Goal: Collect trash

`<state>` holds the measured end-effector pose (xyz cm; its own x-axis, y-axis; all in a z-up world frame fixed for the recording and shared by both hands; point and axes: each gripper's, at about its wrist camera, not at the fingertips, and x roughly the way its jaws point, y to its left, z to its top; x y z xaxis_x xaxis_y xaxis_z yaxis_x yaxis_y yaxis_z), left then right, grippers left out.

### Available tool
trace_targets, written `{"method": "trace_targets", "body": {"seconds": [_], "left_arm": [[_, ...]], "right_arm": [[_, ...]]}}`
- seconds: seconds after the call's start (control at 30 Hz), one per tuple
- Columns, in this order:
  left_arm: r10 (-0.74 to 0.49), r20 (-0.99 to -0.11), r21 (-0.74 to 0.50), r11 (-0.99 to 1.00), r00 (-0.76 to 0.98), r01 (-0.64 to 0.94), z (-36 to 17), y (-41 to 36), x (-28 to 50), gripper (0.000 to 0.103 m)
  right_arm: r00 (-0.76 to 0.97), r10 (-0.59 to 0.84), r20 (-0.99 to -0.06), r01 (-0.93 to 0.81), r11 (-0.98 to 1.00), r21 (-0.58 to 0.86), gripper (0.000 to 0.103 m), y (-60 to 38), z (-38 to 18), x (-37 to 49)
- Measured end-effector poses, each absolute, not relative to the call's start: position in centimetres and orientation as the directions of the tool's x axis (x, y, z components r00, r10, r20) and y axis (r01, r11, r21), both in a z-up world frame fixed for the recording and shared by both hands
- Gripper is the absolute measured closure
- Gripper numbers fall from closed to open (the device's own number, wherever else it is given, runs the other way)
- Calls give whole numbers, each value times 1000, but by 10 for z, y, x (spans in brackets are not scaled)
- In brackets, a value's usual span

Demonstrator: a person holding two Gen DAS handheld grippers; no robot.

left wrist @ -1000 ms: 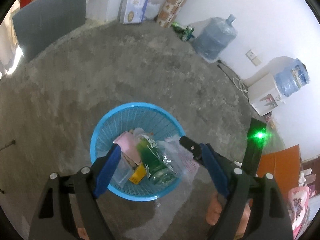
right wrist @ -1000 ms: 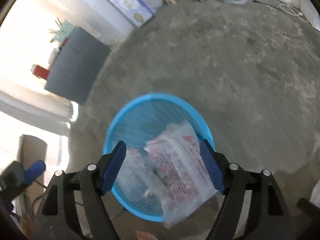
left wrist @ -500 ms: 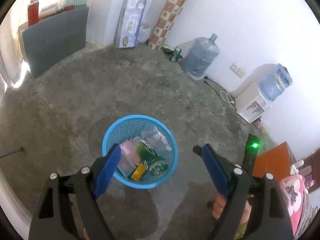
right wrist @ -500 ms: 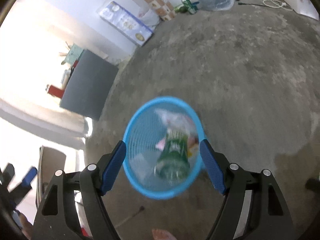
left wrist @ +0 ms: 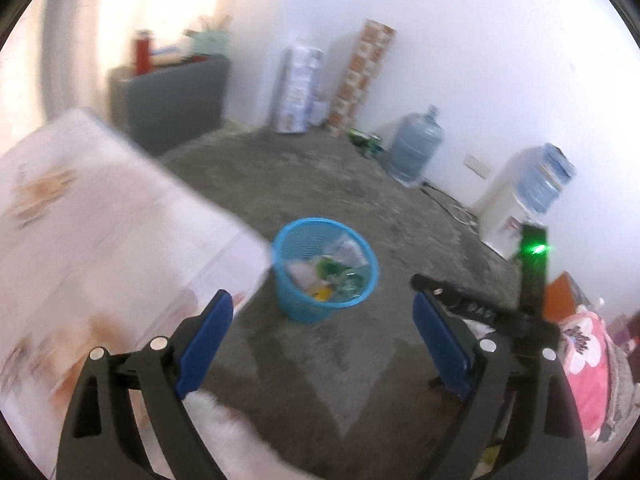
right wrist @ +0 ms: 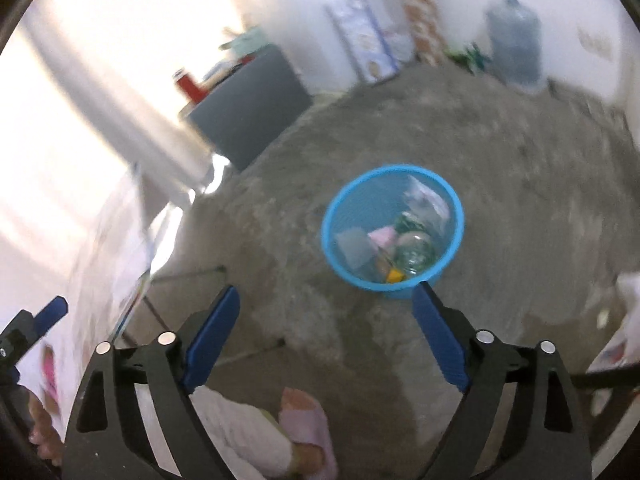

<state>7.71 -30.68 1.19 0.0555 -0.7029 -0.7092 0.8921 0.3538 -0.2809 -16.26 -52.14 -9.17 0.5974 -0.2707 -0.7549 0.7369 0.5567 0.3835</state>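
Drop step looks done: both grippers, left [left wrist: 322, 344] and right [right wrist: 326, 336], fingers spread and just widened, nothing between, above blue trash basket [right wrist: 332, 216]; next find more trash.

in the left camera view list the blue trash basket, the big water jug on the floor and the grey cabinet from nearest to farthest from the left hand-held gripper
From the left hand-held gripper:
1. Blue trash basket, just ahead on the floor.
2. Water jug, far right, by the wall.
3. Grey cabinet, far left; too close to the jug to rank surely.
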Motion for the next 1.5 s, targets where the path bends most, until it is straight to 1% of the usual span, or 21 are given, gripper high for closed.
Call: {"method": "trace_targets", "body": {"seconds": [0.13, 0.27, 0.33, 0.4, 0.57, 0.7, 0.8, 0.87, 0.93, 1.03, 1.17, 1.33, 1.5], "left_arm": [[-710, -673, -218, 459, 207, 861, 25, -243, 77, 7], [-684, -614, -126, 578, 394, 806, 38, -183, 68, 6], [-659, -602, -109, 627, 451, 771, 39, -167, 66, 6], [-630, -589, -110, 683, 506, 723, 39, -144, 65, 6], [-536, -608, -101, 784, 586, 613, 36, -115, 70, 6], [-489, -594, -94, 831, 639, 549, 38, -104, 67, 6], [-456, -562, -63, 856, 690, 514, 43, -96, 60, 6], [-420, -558, -38, 874, 716, 484, 44, -96, 58, 6], [-370, -581, -11, 895, 725, 447, 41, -96, 60, 6], [-335, -614, 0, 905, 715, 425, 34, -96, 63, 6], [-302, -650, 7, 915, 698, 402, 27, -98, 67, 6], [-266, -659, 12, 931, 704, 364, 25, -97, 66, 6], [-253, -682, 27, 929, 686, 370, 22, -102, 66, 6]], "right_arm": [[592, -327, -737, 698, 665, 265, 8, -472, -56, -138], [583, -423, -694, 676, 726, 125, 8, -421, -25, -123], [559, -498, -663, 690, 722, 40, 8, -399, -15, -120], [552, -547, -630, 697, 717, -13, 8, -381, -9, -121], [564, -644, -517, 686, 714, -141, 8, -329, 8, -123], [575, -631, -521, 675, 726, -135, 8, -304, 15, -122], [563, -616, -550, 676, 727, -121, 8, -297, 12, -120], [556, -605, -570, 679, 726, -108, 8, -300, 8, -120], [540, -603, -587, 689, 717, -103, 8, -301, 3, -121], [519, -607, -602, 701, 705, -108, 8, -302, -2, -120], [490, -636, -597, 734, 670, -111, 8, -305, -3, -126], [454, -638, -622, 765, 637, -96, 8, -315, -9, -134], [439, -635, -635, 774, 627, -92, 8, -319, -13, -140]]}}
